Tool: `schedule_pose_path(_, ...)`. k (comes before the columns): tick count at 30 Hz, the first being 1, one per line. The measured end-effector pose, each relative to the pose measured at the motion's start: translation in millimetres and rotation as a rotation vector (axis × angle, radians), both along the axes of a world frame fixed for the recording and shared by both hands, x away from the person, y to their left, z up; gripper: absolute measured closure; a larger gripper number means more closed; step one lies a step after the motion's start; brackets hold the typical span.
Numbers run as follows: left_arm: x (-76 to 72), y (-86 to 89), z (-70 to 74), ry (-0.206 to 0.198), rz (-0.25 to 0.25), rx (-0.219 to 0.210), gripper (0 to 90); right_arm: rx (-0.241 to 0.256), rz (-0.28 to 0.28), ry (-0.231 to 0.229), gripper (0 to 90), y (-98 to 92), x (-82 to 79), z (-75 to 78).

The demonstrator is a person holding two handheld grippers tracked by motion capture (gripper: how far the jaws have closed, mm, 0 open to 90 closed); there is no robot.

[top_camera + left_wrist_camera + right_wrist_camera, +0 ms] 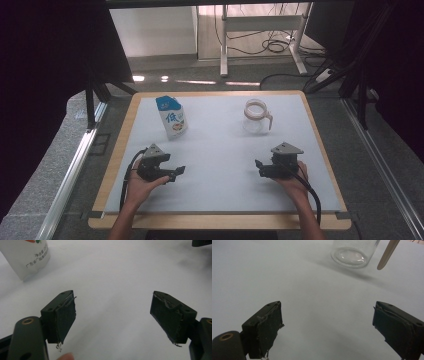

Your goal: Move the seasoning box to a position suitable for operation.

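— White sheet over a wood-edged bench, dark curtains either side, cables on the floor behind. Why are both hands parked so close to the near edge?

— My guess is a ready stance. The left hand-held gripper and the right hand-held gripper point inward at each other, each with jaws spread wide and nothing between them. In the gripper views you can see the black pads, rubbery and frayed at the edges, soft enough to hold something slick.

— And the things farther back?

— Beyond the left hand stands a milk carton, upright, gabled blue top, white printed sides, coated paper that would dent if pinched hard. Beyond the right one, a clear glass jug, round, thick-based, with a pale rim band and a pale handle turned to the right. They stand well apart, each near its own hand.

— So one gripper per item?

— Looks that way to me: carton for the left, jug for the right, likely for pouring. Neither is touched yet.
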State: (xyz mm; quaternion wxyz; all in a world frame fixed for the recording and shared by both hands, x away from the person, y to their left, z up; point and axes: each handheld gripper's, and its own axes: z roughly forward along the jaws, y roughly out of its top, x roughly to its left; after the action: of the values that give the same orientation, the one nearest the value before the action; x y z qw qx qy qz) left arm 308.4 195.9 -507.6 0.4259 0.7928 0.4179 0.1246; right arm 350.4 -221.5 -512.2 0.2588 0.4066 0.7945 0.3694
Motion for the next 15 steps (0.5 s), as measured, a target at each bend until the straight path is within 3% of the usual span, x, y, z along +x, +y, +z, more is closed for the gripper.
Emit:
schedule_pose_path(7, 2.7, 1.2, -1.9, 0.003, 0.007, -0.002, 20.2, 0.033, 0.011, 0.007, 10.0, -2.8, -1.3, -0.1)
schedule_pose_path(15, -2.1, -0.9, 1.4, -0.008, -0.002, -0.003, 20.1, 0.075, 0.026, -0.019, 10.2, -0.6, -6.1, 8.3)
